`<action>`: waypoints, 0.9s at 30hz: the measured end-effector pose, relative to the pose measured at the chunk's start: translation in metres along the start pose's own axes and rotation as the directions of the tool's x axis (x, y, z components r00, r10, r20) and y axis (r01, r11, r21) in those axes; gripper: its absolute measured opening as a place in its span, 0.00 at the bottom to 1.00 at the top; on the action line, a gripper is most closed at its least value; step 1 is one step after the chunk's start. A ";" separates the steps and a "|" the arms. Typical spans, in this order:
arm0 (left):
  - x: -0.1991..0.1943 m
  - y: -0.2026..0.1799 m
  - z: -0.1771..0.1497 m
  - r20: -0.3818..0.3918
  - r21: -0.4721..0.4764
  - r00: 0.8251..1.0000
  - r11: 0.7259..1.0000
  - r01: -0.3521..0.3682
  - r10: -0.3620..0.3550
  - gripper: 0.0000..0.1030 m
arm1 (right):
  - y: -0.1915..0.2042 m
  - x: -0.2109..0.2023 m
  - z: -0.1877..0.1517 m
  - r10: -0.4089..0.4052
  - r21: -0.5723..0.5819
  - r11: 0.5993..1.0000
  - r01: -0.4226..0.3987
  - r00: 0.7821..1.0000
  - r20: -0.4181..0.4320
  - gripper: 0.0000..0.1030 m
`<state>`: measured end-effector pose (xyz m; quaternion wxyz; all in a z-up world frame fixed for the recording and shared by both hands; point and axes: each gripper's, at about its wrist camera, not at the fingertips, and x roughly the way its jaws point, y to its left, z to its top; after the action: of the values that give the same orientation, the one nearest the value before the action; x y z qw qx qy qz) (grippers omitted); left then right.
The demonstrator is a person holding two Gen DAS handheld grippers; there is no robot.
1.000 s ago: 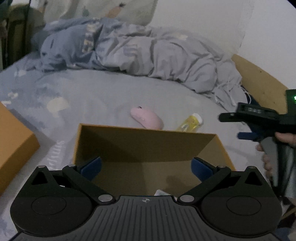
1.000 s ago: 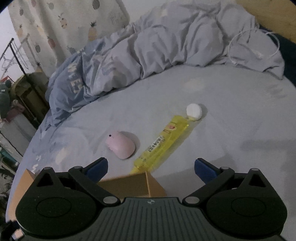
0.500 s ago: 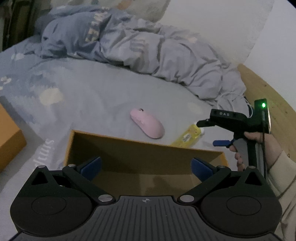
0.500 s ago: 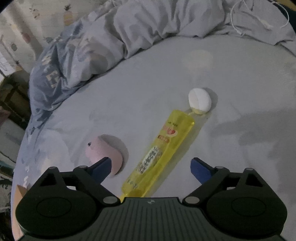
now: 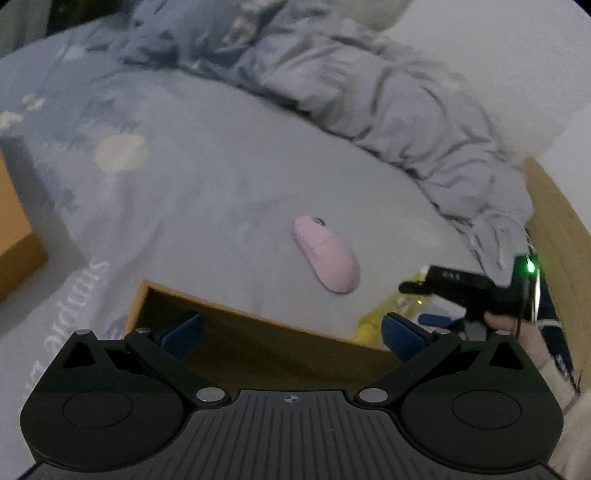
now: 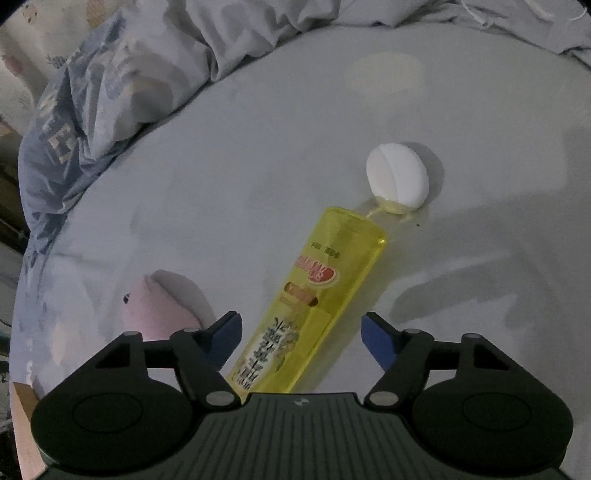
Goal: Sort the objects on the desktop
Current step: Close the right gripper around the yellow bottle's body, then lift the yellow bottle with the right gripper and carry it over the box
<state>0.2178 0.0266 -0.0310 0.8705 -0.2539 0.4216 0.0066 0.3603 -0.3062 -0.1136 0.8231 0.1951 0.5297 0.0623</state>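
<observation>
A yellow bottle with a white cap lies on the grey bedsheet. My right gripper is open, its blue fingers on either side of the bottle's lower end, not touching it. A pink mouse lies just left of the right gripper; it also shows in the left wrist view. My left gripper is open and empty above an open cardboard box. The right gripper and the bottle show at the right of the left wrist view.
A rumpled grey-blue duvet lies across the far side of the bed. Another cardboard box sits at the left. A wooden bed frame runs along the right. A white cable lies by the duvet.
My right gripper has come down and forward over the yellow bottle, which now lies between its open fingers. My left gripper has risen and tilted above the box.
</observation>
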 end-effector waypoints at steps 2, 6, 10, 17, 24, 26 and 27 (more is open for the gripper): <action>0.002 -0.001 0.004 -0.022 -0.025 1.000 1.000 -0.016 0.015 1.00 | 0.001 0.005 0.000 0.001 -0.014 1.000 -0.001 1.000 -0.016 0.67; 0.002 0.003 0.009 -0.037 -0.063 0.999 0.998 -0.007 0.005 1.00 | 0.004 0.014 -0.001 0.000 -0.057 0.998 -0.002 0.999 -0.032 0.63; -0.001 0.011 0.014 -0.050 -0.136 0.998 0.990 0.039 -0.047 1.00 | 0.010 0.018 -0.005 -0.014 -0.116 0.993 0.010 0.999 -0.032 0.59; -0.002 0.017 0.015 -0.051 -0.168 0.996 0.983 0.069 -0.078 1.00 | 0.017 0.011 -0.009 -0.013 -0.194 0.981 0.010 1.000 -0.014 0.49; -0.012 0.006 0.007 -0.032 -0.084 0.998 0.995 0.048 -0.051 1.00 | 0.023 -0.016 -0.017 0.037 -0.234 0.972 -0.028 0.999 0.033 0.44; -0.016 0.004 0.006 -0.028 -0.081 0.998 0.996 0.045 -0.048 1.00 | 0.026 -0.028 -0.018 0.051 -0.250 0.968 -0.037 0.998 0.047 0.44; -0.019 0.003 0.006 -0.024 -0.080 0.999 0.996 0.046 -0.048 1.00 | 0.028 -0.031 -0.018 0.060 -0.261 0.964 -0.044 0.997 0.056 0.44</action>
<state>0.2094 0.0356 -0.0152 0.8542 -0.2980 0.4261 -0.0003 0.3341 -0.2855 -0.0826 0.8559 0.1013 0.4854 0.1466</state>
